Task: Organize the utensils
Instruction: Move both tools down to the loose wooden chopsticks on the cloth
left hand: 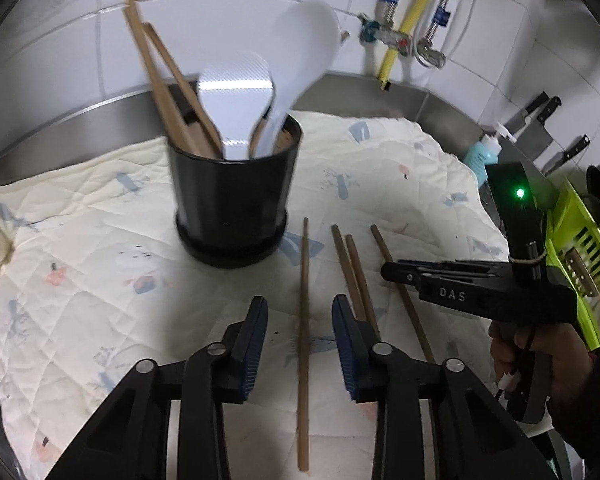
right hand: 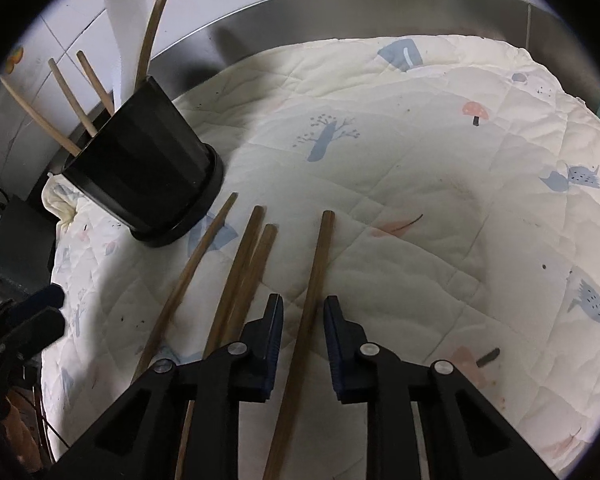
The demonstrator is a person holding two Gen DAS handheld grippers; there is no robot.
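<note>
- Left tongs (left hand: 300, 316): jaws partly open, straddling one chopstick (left hand: 303, 360) lying on the quilted cloth (left hand: 100, 248); pads clear of it, nothing gripped.
- Right tongs (right hand: 302, 320): jaws narrow but released, around the rightmost chopstick (right hand: 312, 288) without pinching it.
- Both tongs tilt steeply down; a hand (left hand: 540, 360) grips the right tool's handle.
- Two more chopsticks (right hand: 240, 272) lie between those.
- Black holder (left hand: 234, 200) stands just beyond, holding white paddles (left hand: 236, 108) and wooden utensils (left hand: 168, 80).
</note>
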